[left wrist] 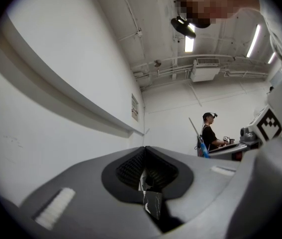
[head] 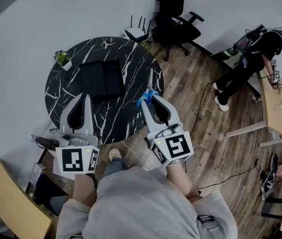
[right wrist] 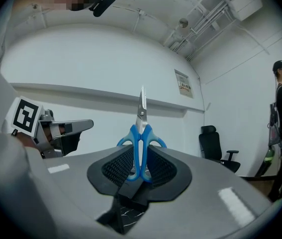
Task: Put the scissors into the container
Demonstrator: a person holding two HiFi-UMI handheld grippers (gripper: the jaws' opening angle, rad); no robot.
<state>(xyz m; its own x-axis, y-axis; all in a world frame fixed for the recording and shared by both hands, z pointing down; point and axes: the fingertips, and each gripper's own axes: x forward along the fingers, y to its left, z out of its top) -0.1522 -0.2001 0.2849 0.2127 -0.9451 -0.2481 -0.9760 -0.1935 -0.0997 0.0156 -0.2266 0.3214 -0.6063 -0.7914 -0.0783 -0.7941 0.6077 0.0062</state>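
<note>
- My right gripper is clenched on the scissors: the blue handle loops sit squeezed between its two dark pads, and the steel blades stick straight out past the jaw tips
- In the head view the scissors are held in the air over the right edge of the round black marble table, blades pointing away from me
- The container, a flat black square tray, lies near the middle of the table; the scissors are to its right and apart from it, not inside
- My left gripper is closed with nothing in it: the jaws meet at the tips, and only a sliver of the marble top shows through the gap behind them
- In the head view it hangs over the table's near left part, just below the container's left corner and not touching it
- A small plant in a white pot stands at the table's far left rim
- A black office chair stands beyond the table, and a person in dark clothes leans at a wooden desk on the right
</note>
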